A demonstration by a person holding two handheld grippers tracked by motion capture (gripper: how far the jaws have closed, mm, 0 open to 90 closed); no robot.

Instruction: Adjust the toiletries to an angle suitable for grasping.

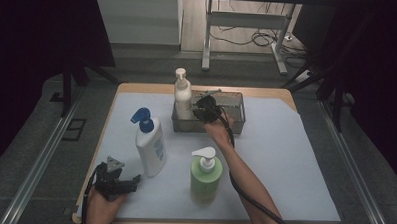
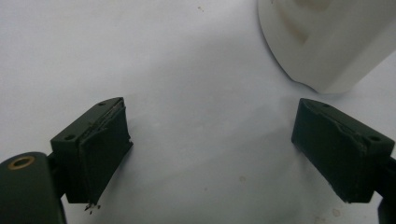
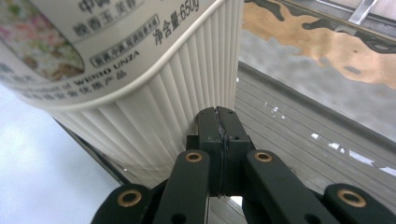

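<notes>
Room: a dim studio, a table (image 1: 285,160) under white paper in the middle, desk legs and loose cables at 12 o'clock.
Basket: a grey wire tray (image 1: 235,124) sits toward 12 o'clock on the table.
Cream bottle: a ribbed pump bottle (image 1: 183,99) stands upright in the tray's 9 o'clock end.
Handling: probably fairly heavy if full, stiff plastic and top-heavy; the ribs should give grip. I would take it across the ribbed body, not by the pump.
Right gripper: the right gripper (image 3: 218,123) is pressed shut with nothing between its jaws, its tips touching the ribbed base.
Right arm: stretched forward from 6 o'clock, wrist bent down into the tray.
Left gripper: the left gripper (image 2: 210,154) rests at 7 o'clock, jaws wide and empty over the paper.
Others: a blue-capped white bottle (image 1: 151,145) and a green bottle (image 1: 204,178) stand nearer 6 o'clock.
</notes>
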